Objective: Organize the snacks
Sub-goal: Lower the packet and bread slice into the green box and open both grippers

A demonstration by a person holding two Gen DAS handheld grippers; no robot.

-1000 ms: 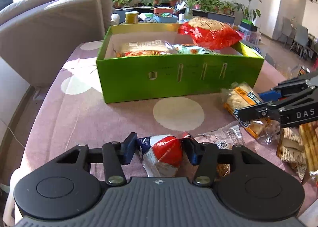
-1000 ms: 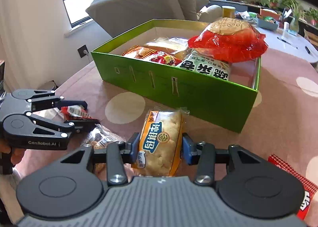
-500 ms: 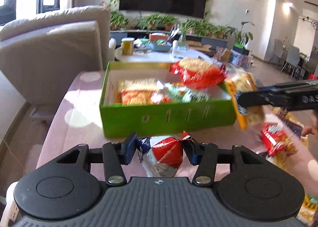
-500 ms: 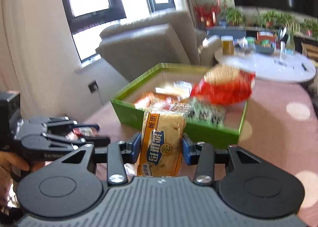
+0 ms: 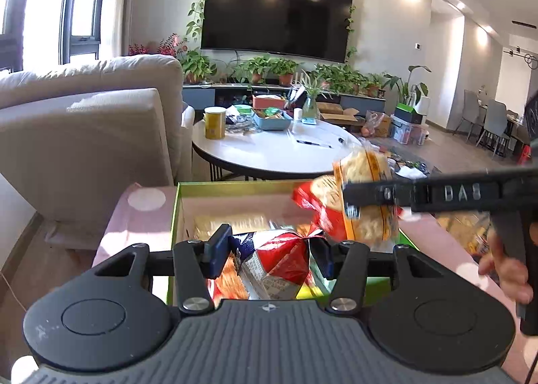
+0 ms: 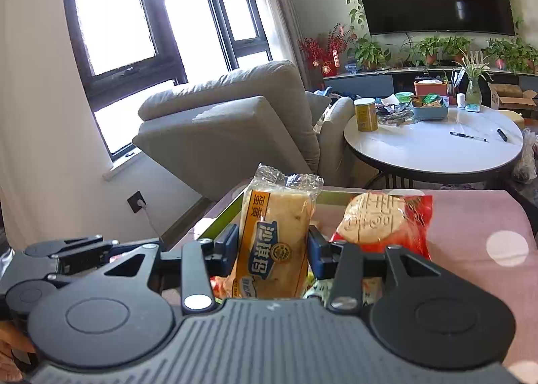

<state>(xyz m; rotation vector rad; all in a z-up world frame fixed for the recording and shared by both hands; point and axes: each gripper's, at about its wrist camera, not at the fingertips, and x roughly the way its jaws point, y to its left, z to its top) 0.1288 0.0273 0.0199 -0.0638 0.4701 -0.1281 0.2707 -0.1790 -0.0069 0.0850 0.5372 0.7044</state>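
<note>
A: What did each hand-held gripper hold?

B: Your left hand-held gripper (image 5: 269,258) clamped a red-and-white packet (image 5: 275,266); your right hand-held gripper (image 6: 273,249) gripped the bread pack (image 6: 274,242). Both hung above the green box (image 5: 175,216).

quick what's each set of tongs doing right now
left tongs: shut on a red and white snack packet
right tongs: shut on a wrapped yellow bread pack

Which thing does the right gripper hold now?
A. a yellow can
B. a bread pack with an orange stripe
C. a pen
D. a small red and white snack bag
B: the right gripper is shut on the bread pack, upright between its blue pads above the green box.
</note>
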